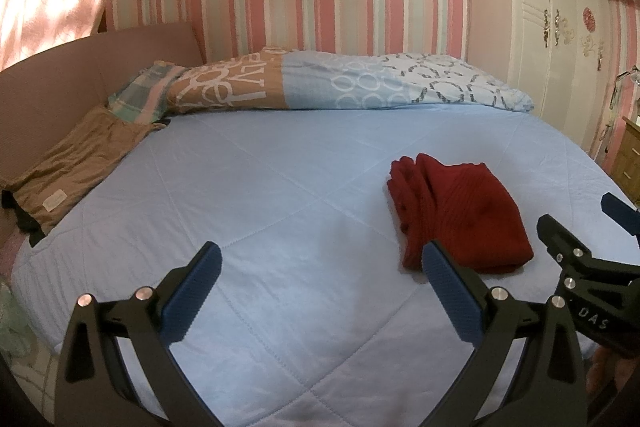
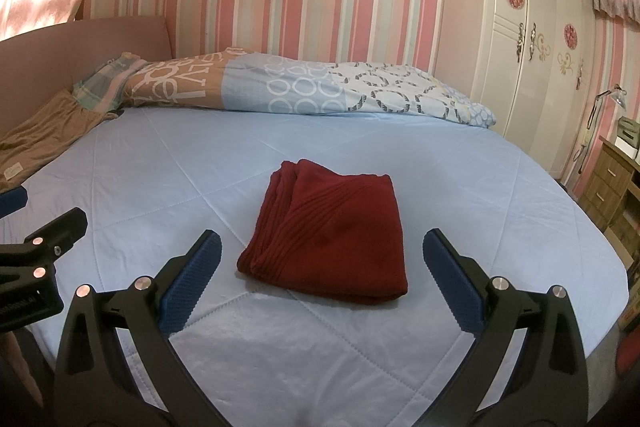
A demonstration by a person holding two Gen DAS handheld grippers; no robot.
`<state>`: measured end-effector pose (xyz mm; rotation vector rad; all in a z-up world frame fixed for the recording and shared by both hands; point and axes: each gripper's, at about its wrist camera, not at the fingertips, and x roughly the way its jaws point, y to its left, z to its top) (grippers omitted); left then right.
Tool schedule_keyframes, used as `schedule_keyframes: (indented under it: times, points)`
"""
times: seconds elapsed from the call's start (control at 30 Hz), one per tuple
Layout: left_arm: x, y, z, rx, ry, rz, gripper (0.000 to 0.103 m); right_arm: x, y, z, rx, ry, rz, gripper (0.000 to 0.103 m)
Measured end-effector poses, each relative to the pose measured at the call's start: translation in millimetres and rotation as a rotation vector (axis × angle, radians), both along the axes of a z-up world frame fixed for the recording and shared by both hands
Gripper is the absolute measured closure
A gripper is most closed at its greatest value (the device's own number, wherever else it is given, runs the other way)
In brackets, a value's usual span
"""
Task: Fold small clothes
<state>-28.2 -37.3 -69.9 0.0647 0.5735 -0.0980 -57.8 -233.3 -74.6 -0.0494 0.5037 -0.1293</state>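
Note:
A dark red knitted garment (image 2: 328, 235) lies folded into a compact rectangle on the light blue quilted bed (image 2: 200, 163). In the left wrist view the garment (image 1: 460, 211) lies ahead and to the right. My left gripper (image 1: 322, 265) is open and empty above the bare quilt, left of the garment. My right gripper (image 2: 322, 251) is open and empty, its blue-padded fingers (image 2: 192, 279) standing either side of the garment's near edge, apart from it. The right gripper also shows at the right edge of the left wrist view (image 1: 576, 227).
A brown folded garment (image 1: 76, 167) lies at the bed's left edge by the headboard. A rolled patterned duvet (image 1: 340, 83) and a checked pillow (image 1: 140, 95) lie along the far side. A white wardrobe (image 2: 520, 47) and a wooden drawer unit (image 2: 608, 183) stand at the right.

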Motion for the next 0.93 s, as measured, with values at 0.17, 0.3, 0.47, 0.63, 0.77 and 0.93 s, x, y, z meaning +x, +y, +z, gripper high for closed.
schedule_keyframes:
  times: [0.17, 0.3, 0.47, 0.63, 0.77, 0.93]
  points:
    - [2, -7, 1, 0.002, 0.023, -0.039, 0.002, 0, -3, 0, -0.017, -0.002, 0.007, 0.003]
    - [-3, -12, 4, 0.021, -0.007, -0.021, 0.002, 1, -6, 0, -0.025, -0.004, 0.01, 0.003]
    - [-6, -16, 7, 0.024, -0.024, -0.022, 0.002, 2, -6, 1, -0.024, -0.005, 0.009, 0.003]
    - [-3, -14, 11, 0.007, -0.002, -0.031, 0.002, 2, -6, 1, -0.026, -0.006, 0.01, 0.003]
    - [1, -11, 11, -0.005, 0.028, -0.012, 0.002, 2, -6, 1, -0.028, -0.007, 0.011, 0.003]
    - [2, -9, 10, -0.01, 0.033, 0.002, 0.002, 2, -6, 1, -0.026, -0.007, 0.011, 0.003]
